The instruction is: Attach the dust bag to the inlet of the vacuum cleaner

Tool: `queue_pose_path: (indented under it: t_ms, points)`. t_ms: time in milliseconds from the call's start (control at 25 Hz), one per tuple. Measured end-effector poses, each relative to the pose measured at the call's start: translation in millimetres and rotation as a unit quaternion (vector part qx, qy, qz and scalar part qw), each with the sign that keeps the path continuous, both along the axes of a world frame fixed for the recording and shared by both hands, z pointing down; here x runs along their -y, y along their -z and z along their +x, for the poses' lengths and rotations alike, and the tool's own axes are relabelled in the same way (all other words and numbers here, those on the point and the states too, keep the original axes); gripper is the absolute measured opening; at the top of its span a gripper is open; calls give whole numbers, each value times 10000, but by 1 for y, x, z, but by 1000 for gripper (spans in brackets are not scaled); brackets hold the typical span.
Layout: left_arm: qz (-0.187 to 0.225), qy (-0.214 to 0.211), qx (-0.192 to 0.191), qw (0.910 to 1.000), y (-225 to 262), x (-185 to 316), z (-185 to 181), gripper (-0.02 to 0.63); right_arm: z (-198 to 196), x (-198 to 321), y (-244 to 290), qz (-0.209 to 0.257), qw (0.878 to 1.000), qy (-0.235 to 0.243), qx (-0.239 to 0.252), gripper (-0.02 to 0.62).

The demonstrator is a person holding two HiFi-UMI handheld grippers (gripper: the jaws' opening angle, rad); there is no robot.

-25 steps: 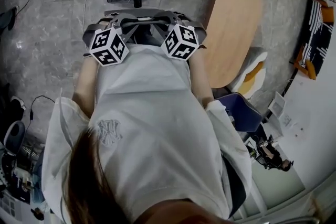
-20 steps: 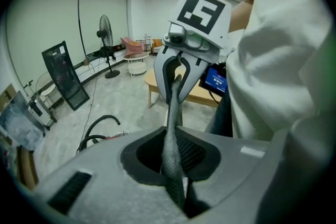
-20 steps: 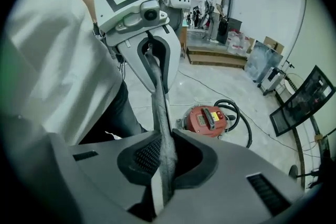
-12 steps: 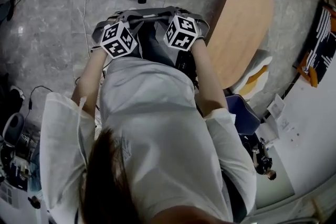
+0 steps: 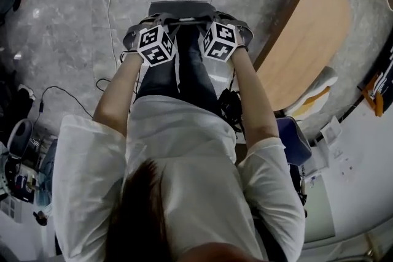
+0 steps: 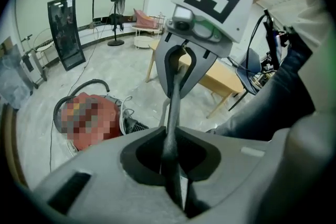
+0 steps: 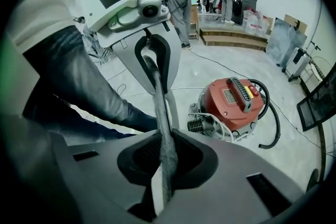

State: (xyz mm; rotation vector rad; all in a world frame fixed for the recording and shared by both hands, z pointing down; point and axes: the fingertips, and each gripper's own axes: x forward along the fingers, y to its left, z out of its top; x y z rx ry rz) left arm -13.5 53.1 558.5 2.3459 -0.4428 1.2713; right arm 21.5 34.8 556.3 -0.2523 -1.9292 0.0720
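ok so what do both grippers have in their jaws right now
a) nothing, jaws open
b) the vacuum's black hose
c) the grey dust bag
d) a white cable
c: the left gripper and the right gripper each pinch an edge of the grey dust bag, which is stretched between them.

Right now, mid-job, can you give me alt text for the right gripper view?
The right gripper is shut on a thin grey dust bag stretched to the left gripper opposite. A red vacuum cleaner with a black hose sits on the floor beyond.
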Motion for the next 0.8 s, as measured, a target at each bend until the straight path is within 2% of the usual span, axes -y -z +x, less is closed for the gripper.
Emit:
queue_pose_path:
  t_ms: [200, 440, 800]
  points:
    - [-152, -89, 76, 9998, -58, 4, -5, 40, -3, 2, -56, -81, 9999, -78, -75, 29]
    - [-8, -186, 104, 9998, -124, 12, 0, 40, 3, 7, -122, -80, 9996, -240, -146, 28]
    - [-36, -528, 406, 9978, -194, 6, 0, 40, 3, 3, -190, 163, 9995, -48, -256, 28]
